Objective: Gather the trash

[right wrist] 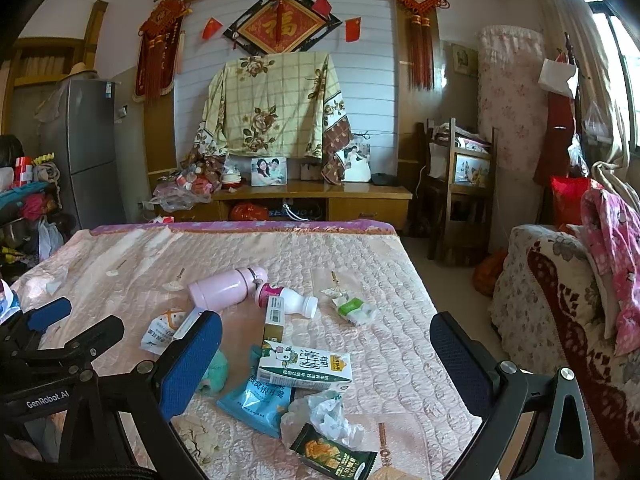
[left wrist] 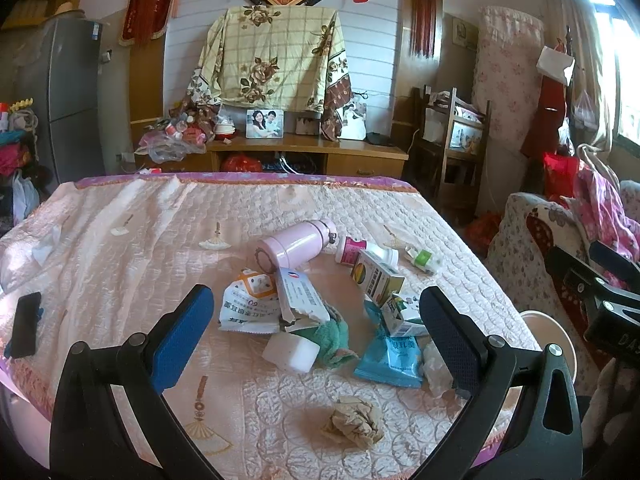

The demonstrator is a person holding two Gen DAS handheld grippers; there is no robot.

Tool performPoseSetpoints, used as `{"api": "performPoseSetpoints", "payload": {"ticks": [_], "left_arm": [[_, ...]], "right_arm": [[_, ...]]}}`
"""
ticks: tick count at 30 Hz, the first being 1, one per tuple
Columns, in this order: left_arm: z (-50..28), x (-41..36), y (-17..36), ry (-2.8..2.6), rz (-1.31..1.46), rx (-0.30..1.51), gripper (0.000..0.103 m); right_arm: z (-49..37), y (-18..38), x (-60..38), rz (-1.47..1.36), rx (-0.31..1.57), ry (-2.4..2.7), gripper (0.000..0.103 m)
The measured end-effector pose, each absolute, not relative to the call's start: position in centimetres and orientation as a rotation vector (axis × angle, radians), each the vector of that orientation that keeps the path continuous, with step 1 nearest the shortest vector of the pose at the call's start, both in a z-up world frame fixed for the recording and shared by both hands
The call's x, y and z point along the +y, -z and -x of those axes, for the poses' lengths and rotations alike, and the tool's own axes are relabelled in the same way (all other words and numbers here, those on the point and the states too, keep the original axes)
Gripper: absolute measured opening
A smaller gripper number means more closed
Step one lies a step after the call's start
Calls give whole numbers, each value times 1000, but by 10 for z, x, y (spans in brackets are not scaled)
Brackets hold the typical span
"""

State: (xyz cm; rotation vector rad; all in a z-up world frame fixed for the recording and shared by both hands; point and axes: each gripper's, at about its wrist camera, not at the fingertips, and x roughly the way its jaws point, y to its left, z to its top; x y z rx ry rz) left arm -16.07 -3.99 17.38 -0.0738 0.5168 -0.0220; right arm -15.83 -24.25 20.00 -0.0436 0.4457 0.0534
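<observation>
Trash lies scattered on the bed: a pink flask (left wrist: 294, 245), a white bottle with a pink label (left wrist: 362, 251), a small carton box (left wrist: 378, 278), a torn white packet (left wrist: 250, 306), a white block (left wrist: 291, 352), a teal cloth (left wrist: 332, 334), a blue snack bag (left wrist: 390, 362) and a crumpled brown paper ball (left wrist: 354, 426). My left gripper (left wrist: 316, 338) hangs open above the pile. The right gripper (right wrist: 326, 370) is open too, over a milk carton (right wrist: 306, 368), crumpled plastic (right wrist: 324, 416) and a dark snack packet (right wrist: 334, 458).
A black phone (left wrist: 25, 324) lies at the bed's left edge. A white bucket rim (left wrist: 550, 330) shows at the right of the bed, beside a flower-patterned sofa (right wrist: 560, 292). A wooden cabinet (left wrist: 308, 152) stands beyond the bed's far end.
</observation>
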Motion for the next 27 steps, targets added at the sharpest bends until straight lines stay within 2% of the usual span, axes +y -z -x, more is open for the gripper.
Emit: {"api": "performPoseSetpoints", "payload": {"ticks": [27], "left_arm": [[159, -38, -169, 17, 87, 540, 102]], "right_arm": [[152, -189, -243, 43, 459, -50, 103]]}}
